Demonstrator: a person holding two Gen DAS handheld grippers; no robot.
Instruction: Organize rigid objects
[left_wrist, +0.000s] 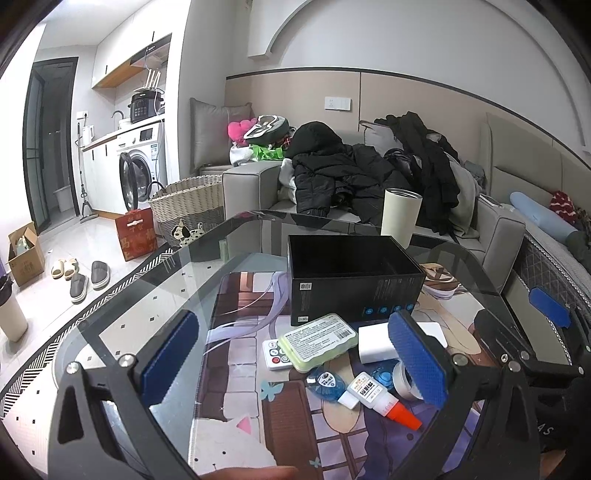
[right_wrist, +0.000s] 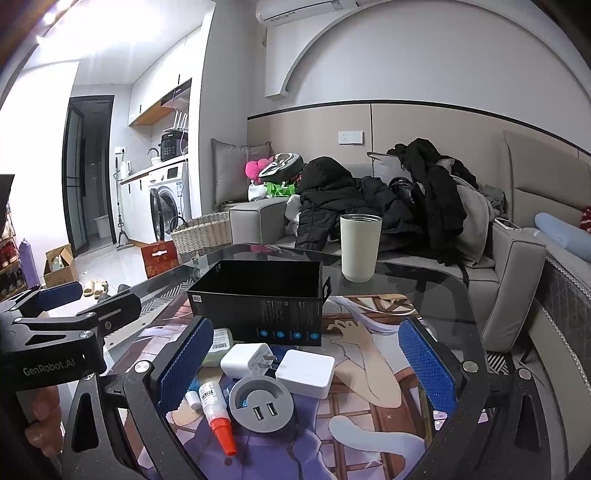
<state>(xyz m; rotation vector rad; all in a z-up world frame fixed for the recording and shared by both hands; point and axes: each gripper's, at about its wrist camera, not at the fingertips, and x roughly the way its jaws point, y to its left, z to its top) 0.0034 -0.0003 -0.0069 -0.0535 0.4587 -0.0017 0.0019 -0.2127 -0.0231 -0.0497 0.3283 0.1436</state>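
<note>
One black box (right_wrist: 258, 299), two white chargers (right_wrist: 279, 363), one glue bottle (right_wrist: 214, 410)

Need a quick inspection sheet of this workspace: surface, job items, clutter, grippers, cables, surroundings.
Surface: glass table with an illustrated mat on it.
Job's things: open black box, looks empty; green case, remote, white charger, white adapter, glue bottle, grey USB puck lie loose in front of it.
Clutter: cream tumbler behind the box.
Grippers: left gripper and right gripper both open, holding nothing.
Cables: nothing seen.
Surroundings: sofa piled with dark jackets; wicker basket, washing machine.
</note>
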